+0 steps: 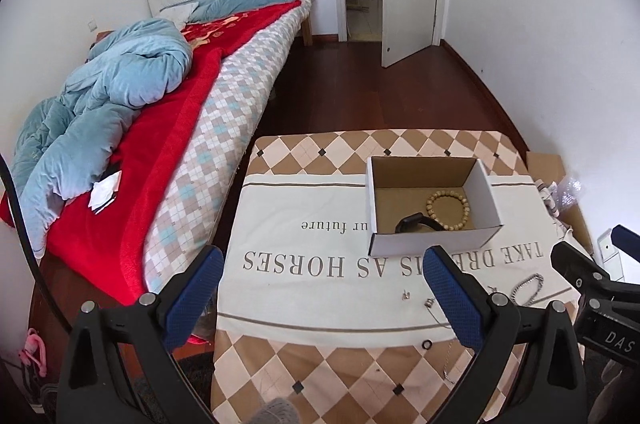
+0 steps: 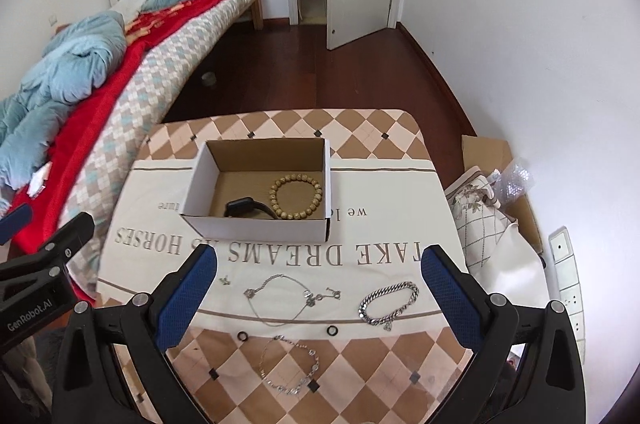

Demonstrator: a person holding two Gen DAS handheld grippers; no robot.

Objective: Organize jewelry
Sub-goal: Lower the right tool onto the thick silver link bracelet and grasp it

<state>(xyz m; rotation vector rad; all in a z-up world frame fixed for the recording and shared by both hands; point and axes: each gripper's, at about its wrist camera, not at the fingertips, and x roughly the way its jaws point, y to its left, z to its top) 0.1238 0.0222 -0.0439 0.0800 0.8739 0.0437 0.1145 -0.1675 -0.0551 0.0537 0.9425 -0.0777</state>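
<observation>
left view: the left gripper (image 1: pixel 324 288) hangs wide open and empty above the cloth (image 1: pixel 304 208); the box (image 1: pixel 434 208) ahead already holds a bead bracelet (image 1: pixel 448 210) and a watch (image 1: pixel 416 222).

right view: the right gripper (image 2: pixel 318 284) is also spread wide, holding nothing, with the thin chain (image 2: pixel 280 298) between its fingers and the heavy bracelet (image 2: pixel 388 304) off to the right. probably best to come straight down and pinch a bunched part — flat links slip — then drop it in the box's free corner.

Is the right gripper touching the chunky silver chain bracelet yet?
Apart. In the right wrist view the right gripper is open and empty, and bare cloth shows between the chain bracelet and the nearest finger.
</observation>
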